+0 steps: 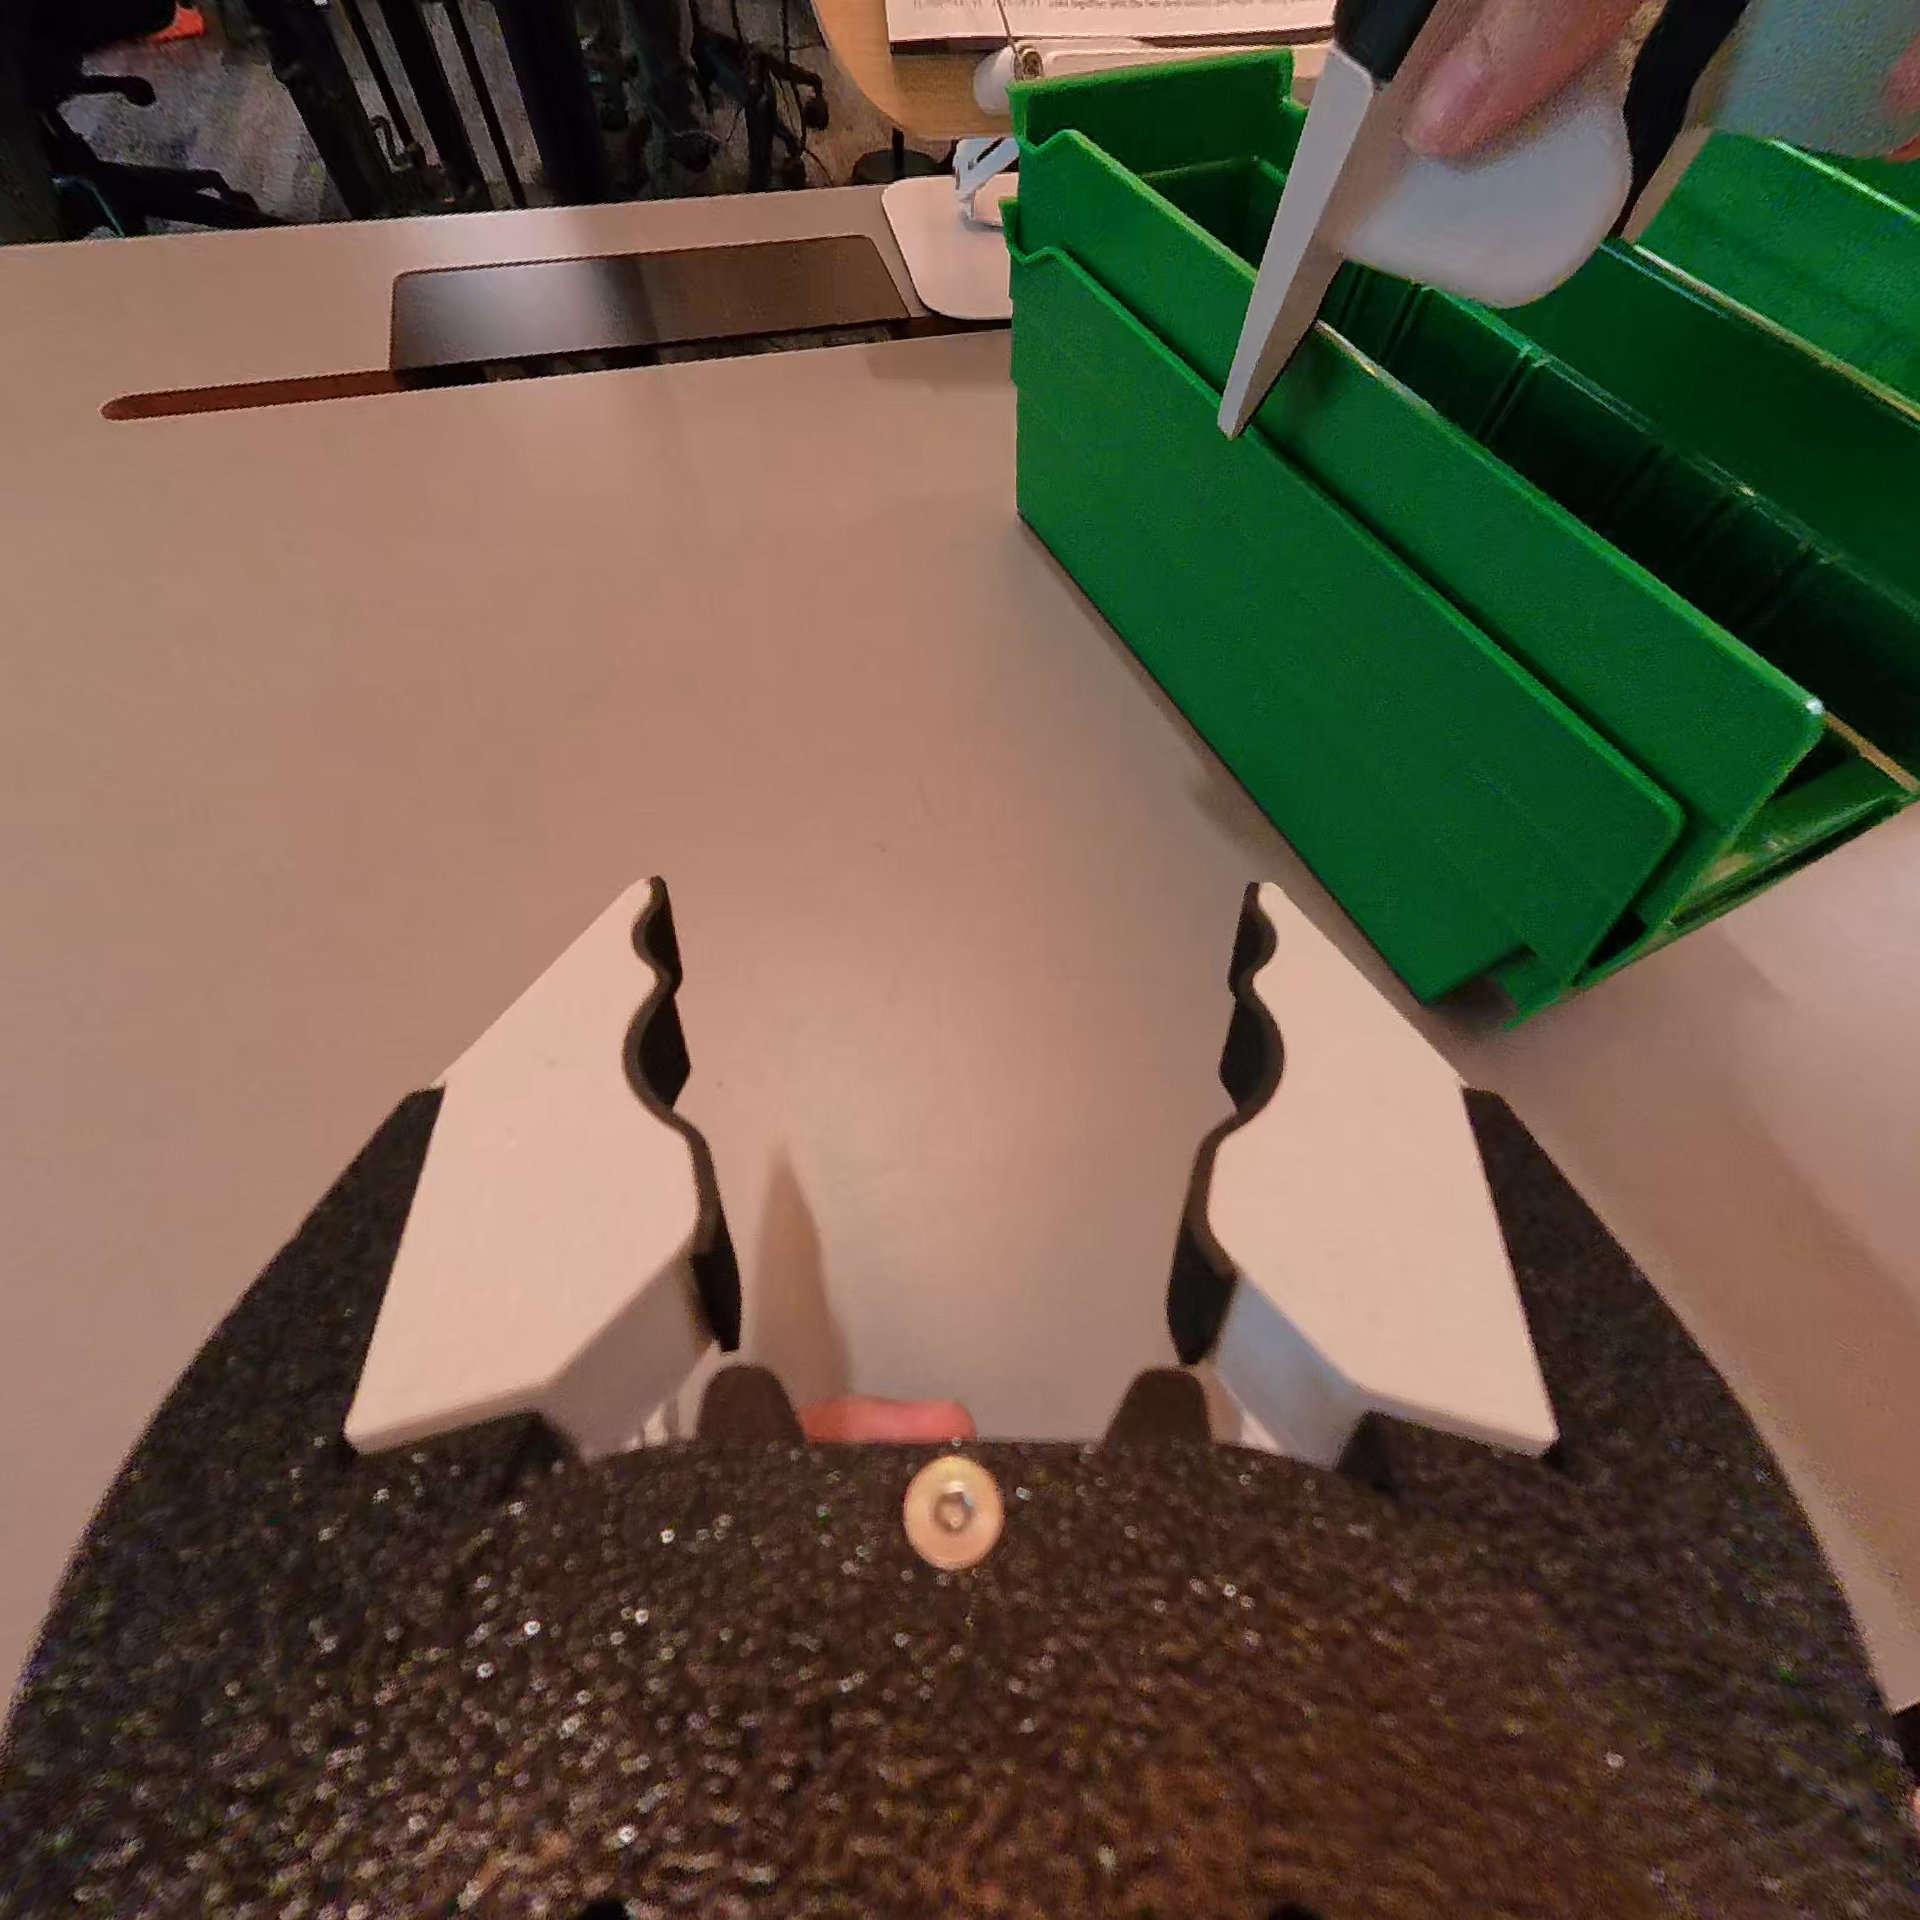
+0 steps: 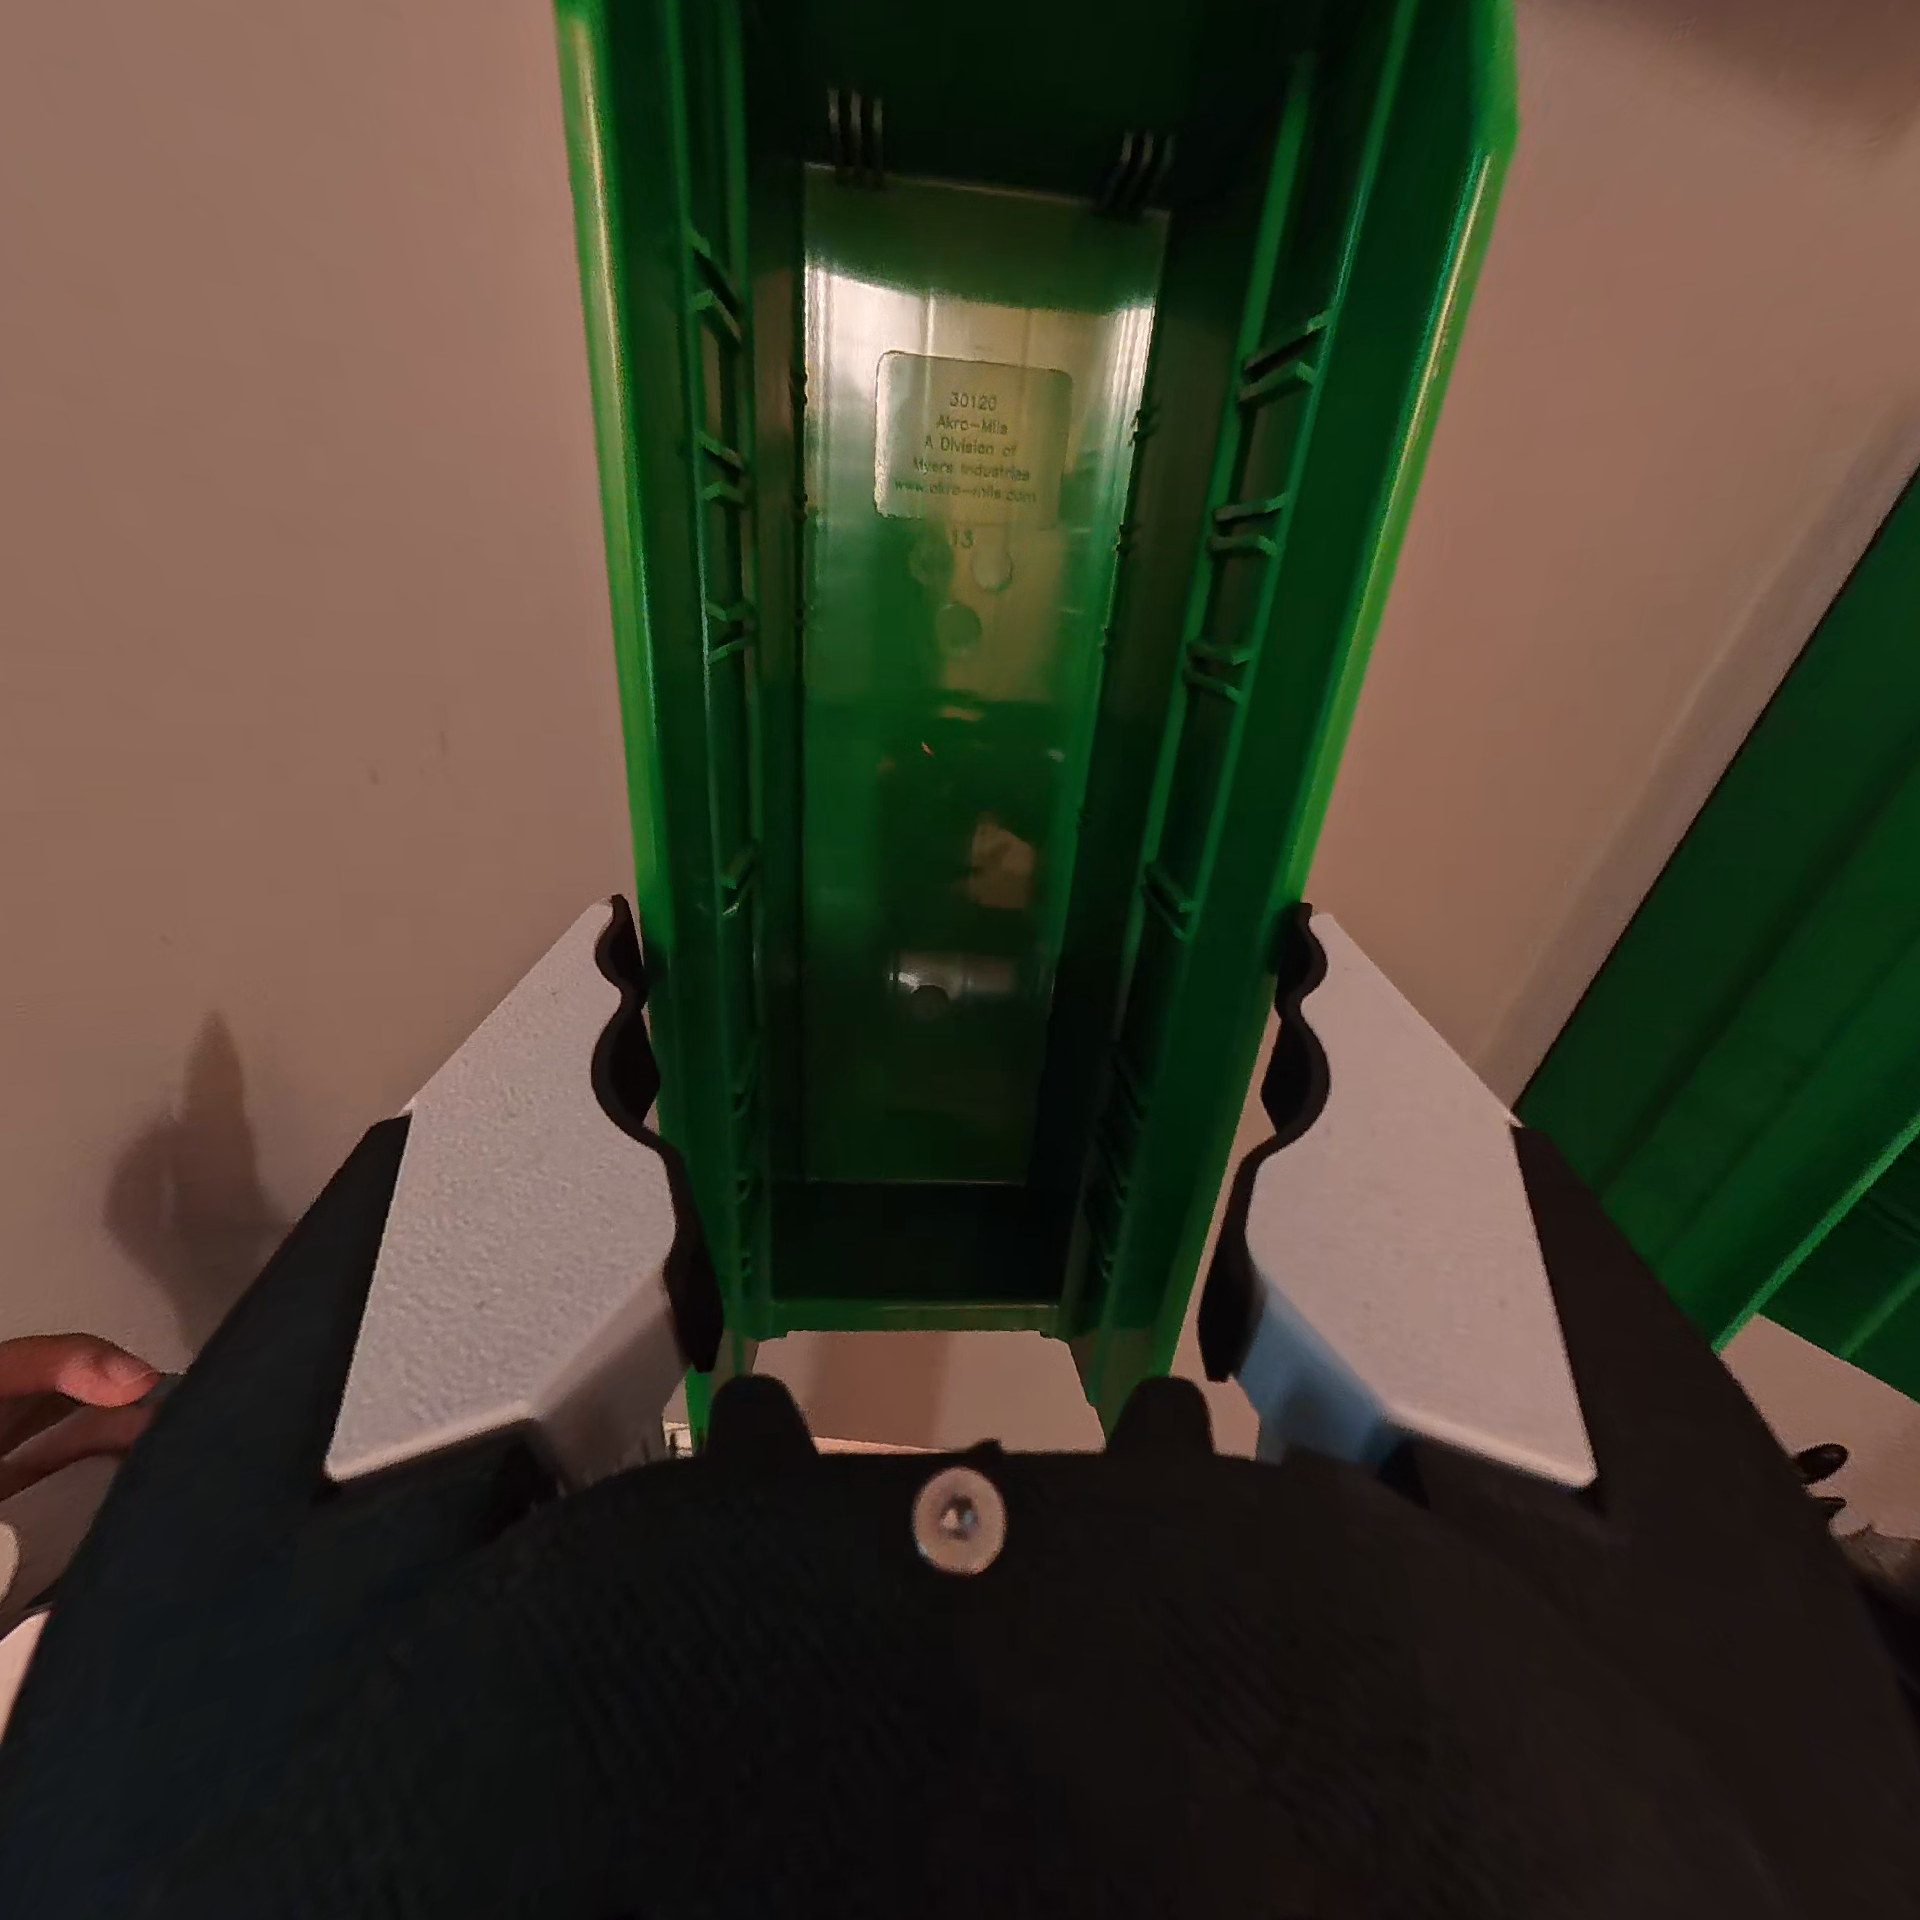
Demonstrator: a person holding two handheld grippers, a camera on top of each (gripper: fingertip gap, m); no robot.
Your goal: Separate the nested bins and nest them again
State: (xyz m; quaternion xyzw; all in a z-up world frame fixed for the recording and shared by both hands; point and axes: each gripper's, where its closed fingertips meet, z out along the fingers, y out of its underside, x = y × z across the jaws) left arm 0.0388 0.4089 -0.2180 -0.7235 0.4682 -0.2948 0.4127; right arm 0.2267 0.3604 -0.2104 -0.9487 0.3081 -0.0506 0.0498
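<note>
The right gripper (image 2: 961, 1132) clasped a long, narrow green plastic bin (image 2: 977, 644); the left gripper (image 1: 956, 1122) hung released. A straight, level lift seemed wisest.

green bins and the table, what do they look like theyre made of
Bins: likely moulded plastic, smooth and semi-gloss, judging by the uniform green, thin walls with moulded ribs, and the shiny floor in the right wrist view.
Table: smooth matte beige top, perhaps laminate or painted board; the look leaves it open.
</note>
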